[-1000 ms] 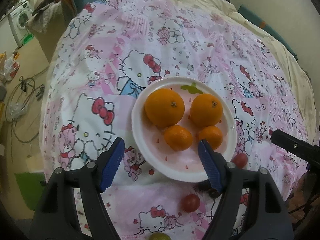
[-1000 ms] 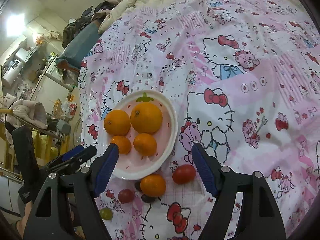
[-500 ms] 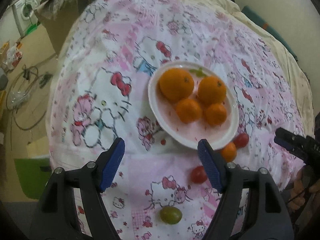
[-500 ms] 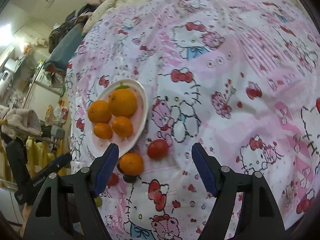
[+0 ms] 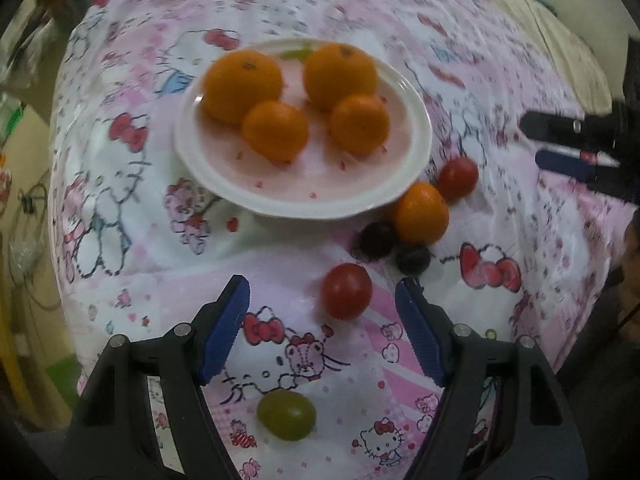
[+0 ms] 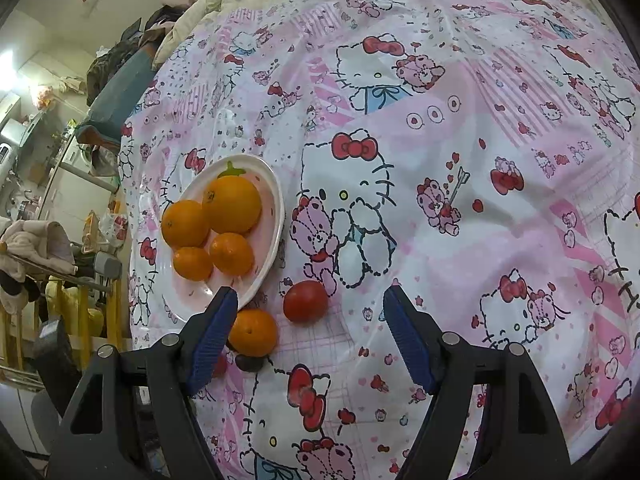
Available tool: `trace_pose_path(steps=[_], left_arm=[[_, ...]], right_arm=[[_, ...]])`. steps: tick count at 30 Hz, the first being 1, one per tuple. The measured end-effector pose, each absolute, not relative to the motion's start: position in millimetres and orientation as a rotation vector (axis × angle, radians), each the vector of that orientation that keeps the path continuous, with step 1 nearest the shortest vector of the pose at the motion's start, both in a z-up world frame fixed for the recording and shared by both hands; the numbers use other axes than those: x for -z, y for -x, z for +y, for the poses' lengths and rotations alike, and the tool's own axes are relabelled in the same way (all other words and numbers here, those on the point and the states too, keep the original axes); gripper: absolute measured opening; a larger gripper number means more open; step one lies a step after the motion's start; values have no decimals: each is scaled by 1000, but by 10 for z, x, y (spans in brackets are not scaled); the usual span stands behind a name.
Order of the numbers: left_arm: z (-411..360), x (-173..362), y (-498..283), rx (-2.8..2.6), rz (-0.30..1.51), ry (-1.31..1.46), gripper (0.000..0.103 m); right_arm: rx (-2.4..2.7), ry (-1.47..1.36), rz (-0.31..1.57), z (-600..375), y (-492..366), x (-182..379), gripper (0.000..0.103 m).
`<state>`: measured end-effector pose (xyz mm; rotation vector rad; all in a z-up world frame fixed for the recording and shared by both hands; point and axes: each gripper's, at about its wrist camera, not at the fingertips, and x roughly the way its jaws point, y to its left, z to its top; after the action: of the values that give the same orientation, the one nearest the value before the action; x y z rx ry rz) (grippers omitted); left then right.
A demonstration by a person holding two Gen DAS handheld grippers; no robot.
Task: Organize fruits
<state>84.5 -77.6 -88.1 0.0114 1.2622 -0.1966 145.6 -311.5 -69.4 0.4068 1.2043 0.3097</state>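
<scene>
Left tool (image 5: 322,304), jaws spread and pinching nothing, has dropped closer to the pink cartoon-print bedcover (image 5: 120,220) within the last second and now frames a small glossy red tomato (image 5: 346,290), judged the next pick; the right tool (image 6: 310,322), likewise spread and empty, has barely shifted. Four round oranges sit on the white plate with pink centre (image 5: 418,136). One small orange (image 5: 422,213), a second tomato (image 5: 458,178), two dark berries and a green grape (image 5: 286,414) lie loose on the cover beside it.
</scene>
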Motion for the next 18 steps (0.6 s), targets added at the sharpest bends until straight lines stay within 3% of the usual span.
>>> trace_pose_path(steps=[4,9,18], left_arm=[[-862,945,-866,213,1283,-51,56],[-911,998,-887,223,1295,-64,27],[-913,1003,-889,238,1301,-51,25]], right_arm=[[-311,-431,1228,-3117,-1478,759,78],[-337,-458,1266,-3046,-1497,887,77],[-333,-362,1352,-2764,-1543,1129,55]])
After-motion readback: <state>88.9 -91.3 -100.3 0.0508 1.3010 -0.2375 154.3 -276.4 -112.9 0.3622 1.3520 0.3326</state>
